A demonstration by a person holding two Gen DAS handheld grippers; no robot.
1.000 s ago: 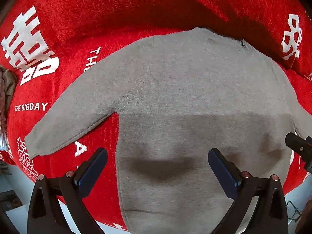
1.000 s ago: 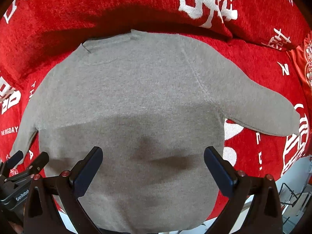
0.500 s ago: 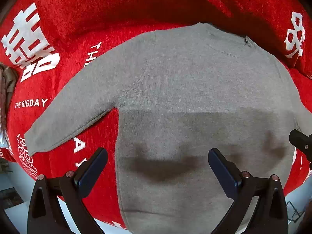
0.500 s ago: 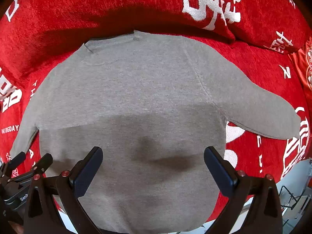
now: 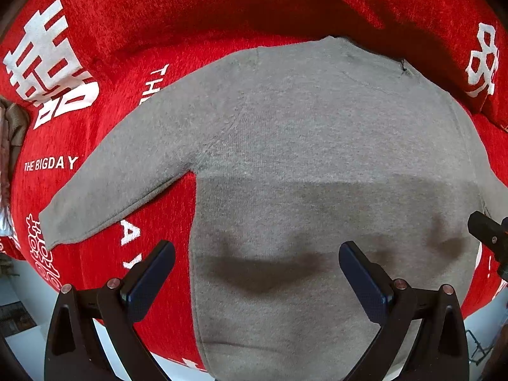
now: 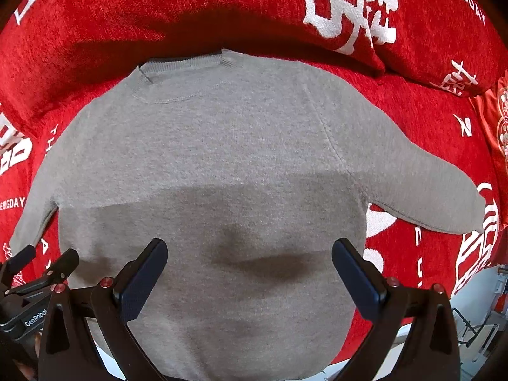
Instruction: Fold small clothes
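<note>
The left gripper [image 5: 256, 273] hung with its jaws spread wide and nothing between them, above the lower left part of a grey sweater [image 5: 317, 165]; its left finger [image 5: 149, 281] stood over red cloth, its right finger [image 5: 362, 282] over the knit. The right gripper [image 6: 249, 271] was likewise wide and empty, both fingers over the sweater's lower body. Each gripper showed at the edge of the other's view: the right one at the far right of the left camera, the left one at the lower left of the right camera, where it bore a label reading "GenRobot". The sweater lay flat on a red sofa cover [image 5: 133, 73] printed with white characters and the words "THE BIGDAY". Its collar [image 6: 181, 63] lay at the far side against the back cushion [image 6: 222, 3], its hem nearest the grippers. The left sleeve [image 5: 120, 181] stretched out and down to the left, the right sleeve [image 6: 422, 184] out to the right, both resting on the cover. A band of shadow crossed the lower half of the body, with darker patches under each gripper. At the bottom corners of both views a pale floor showed past the sofa edge.
</note>
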